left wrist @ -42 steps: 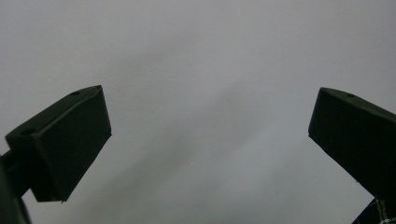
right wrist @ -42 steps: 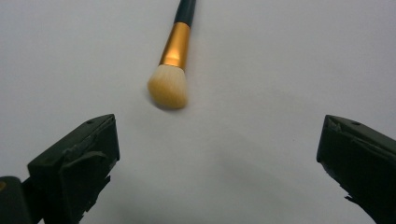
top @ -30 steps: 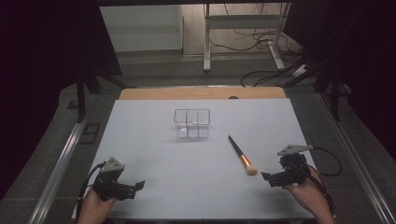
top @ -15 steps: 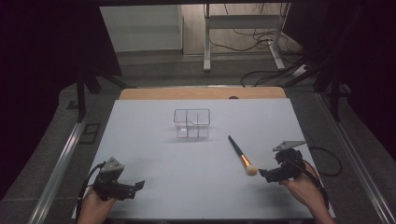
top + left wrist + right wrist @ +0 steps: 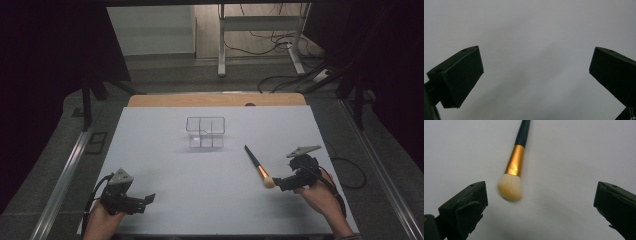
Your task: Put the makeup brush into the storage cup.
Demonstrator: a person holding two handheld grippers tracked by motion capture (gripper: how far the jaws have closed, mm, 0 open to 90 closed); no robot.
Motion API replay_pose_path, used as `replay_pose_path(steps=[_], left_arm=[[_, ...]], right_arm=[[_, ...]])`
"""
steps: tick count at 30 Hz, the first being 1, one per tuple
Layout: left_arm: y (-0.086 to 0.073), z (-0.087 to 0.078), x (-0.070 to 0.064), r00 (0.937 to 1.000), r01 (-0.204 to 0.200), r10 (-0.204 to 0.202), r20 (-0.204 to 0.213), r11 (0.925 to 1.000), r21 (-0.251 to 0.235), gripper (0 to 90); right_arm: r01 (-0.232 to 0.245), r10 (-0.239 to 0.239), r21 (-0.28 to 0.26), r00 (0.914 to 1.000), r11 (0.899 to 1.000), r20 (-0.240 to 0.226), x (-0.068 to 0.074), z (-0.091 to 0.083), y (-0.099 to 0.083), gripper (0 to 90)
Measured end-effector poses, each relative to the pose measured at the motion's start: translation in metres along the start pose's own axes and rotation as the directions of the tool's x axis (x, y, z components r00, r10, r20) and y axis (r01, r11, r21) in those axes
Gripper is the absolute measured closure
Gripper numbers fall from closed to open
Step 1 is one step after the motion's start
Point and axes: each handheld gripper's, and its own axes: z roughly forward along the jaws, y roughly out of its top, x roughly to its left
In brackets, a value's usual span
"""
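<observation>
Left gripper (image 5: 145, 199) rests at the near left of the white table (image 5: 165, 165), jaws spread wide over bare surface. Clear divided organizer (image 5: 205, 132) stands mid-table. Makeup brush (image 5: 259, 166) lies flat right of centre, bristles just before the right gripper (image 5: 278, 183), jaws spread, not touching it.

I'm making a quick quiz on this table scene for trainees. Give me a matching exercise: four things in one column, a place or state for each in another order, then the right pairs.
Things:
1. makeup brush
2. clear organizer
3. left gripper
4. right gripper

Places or states:
A. open, over bare white table, near the front left corner
B. upright near the table's middle, compartments empty
C. lying flat, bristles toward the person
D. open, jaws pointed at the bristles

Pairs: 1-C, 2-B, 3-A, 4-D
</observation>
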Motion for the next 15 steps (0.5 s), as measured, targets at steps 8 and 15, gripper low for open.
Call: replay_pose_path(steps=[8, 15], left_arm=[[0.000, 0.000, 0.000, 1.0000, -0.005, 0.005, -0.001, 1.0000, 0.006, 0.0], [0.000, 0.001, 0.000, 1.0000, -0.005, 0.005, -0.002, 1.0000, 0.006, 0.0]], right_arm=[[-0.010, 0.010, 0.024, 0.9999, 1.000, -0.009, 0.000, 0.006, 0.007, 0.0], [-0.027, 0.027, 0.027, 0.9996, 0.999, -0.012, 0.001, 0.011, 0.014, 0.0]])
